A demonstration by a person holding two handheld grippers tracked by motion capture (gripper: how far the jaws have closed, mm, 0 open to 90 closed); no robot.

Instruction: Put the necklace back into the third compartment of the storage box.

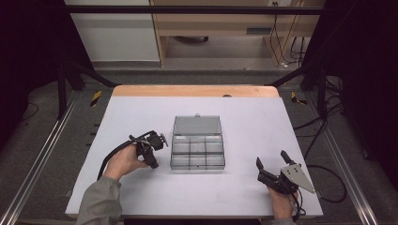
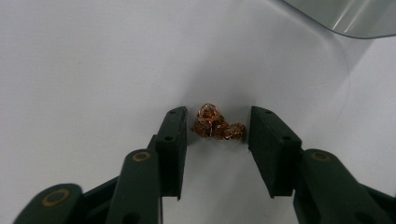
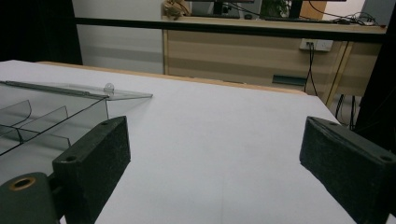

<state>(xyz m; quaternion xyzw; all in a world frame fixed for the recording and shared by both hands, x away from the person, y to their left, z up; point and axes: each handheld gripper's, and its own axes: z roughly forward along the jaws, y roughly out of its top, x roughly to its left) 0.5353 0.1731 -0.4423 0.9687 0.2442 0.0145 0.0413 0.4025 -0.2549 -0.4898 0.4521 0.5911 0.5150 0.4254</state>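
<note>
A small tangle of copper-coloured wire or chain (image 2: 217, 126), too fine to name more closely, lay on the white table (image 1: 141, 197) directly between the jaws of the left gripper (image 2: 215, 133). Those jaws stood part-way apart; the left pad sat very near or just touching the tangle's edge, the right pad showed a sliver of table beside it, and neither was pressing, so the piece read as lying loose, not gripped. In the high view the left gripper (image 1: 151, 151) pointed down at the table just left of the clear compartment box (image 1: 197, 153), whose lid (image 1: 197, 125) lay open and flat behind it; a corner of that clear plastic showed at the top right of the left gripper view. All the box's visible compartments looked empty, both from above and through the near wall (image 3: 42, 126) in the right gripper view. The right gripper (image 1: 273, 167) rested low at the near right of the table, well apart from the box, jaws spread wide with nothing between them. Judgement: the work appeared to be at an early stage, the tangle out on the table and not yet in any compartment. What seemed left: close on the tangle, lift it, carry it over the box wall, drop it into a cell, and perhaps shut the lid.
</note>
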